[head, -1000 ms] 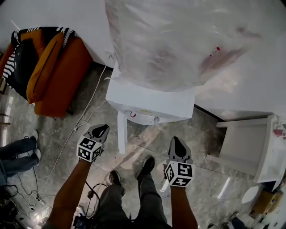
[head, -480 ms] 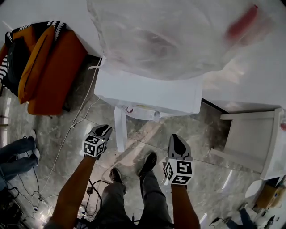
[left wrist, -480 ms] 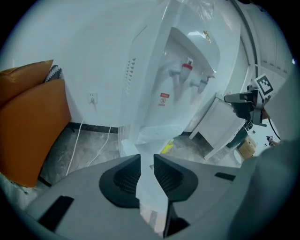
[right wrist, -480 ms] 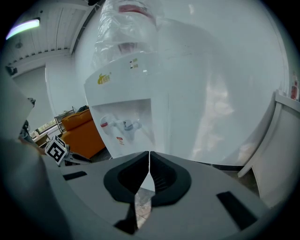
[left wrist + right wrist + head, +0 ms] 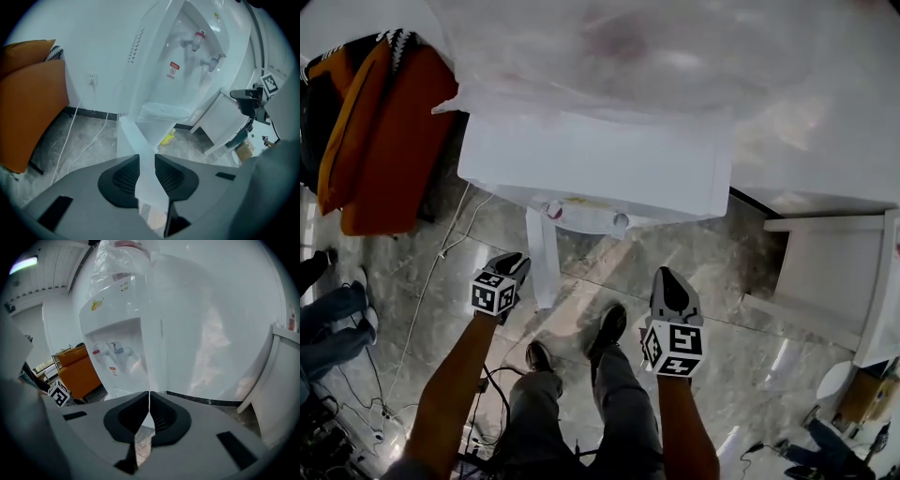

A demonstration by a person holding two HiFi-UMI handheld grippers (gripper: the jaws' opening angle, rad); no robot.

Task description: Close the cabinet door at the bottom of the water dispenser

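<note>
The white water dispenser (image 5: 600, 173) stands ahead of me, its bottle wrapped in clear plastic (image 5: 628, 47). Its bottom cabinet door (image 5: 542, 261) swings out toward me, edge-on. My left gripper (image 5: 510, 266) hovers just left of that door, apart from it. In the left gripper view the left gripper (image 5: 146, 157) has its jaws a narrow gap apart, with the door (image 5: 133, 136) showing beyond them and something yellow (image 5: 168, 137) inside the cabinet. My right gripper (image 5: 671, 292) hangs right of the door, over the floor. The right gripper (image 5: 149, 393) is shut and empty, facing the dispenser (image 5: 117, 333).
An orange sofa (image 5: 384, 141) with dark clothing stands left of the dispenser. A white cable (image 5: 441, 258) trails across the marble floor. A white cabinet (image 5: 834, 272) stands at the right. A seated person's legs (image 5: 328, 323) show at far left. My own feet are below the door.
I have come closer to the dispenser, which now fills more of the head view. Both grippers kept nearly the same places, the left a little nearer the door's edge.
</note>
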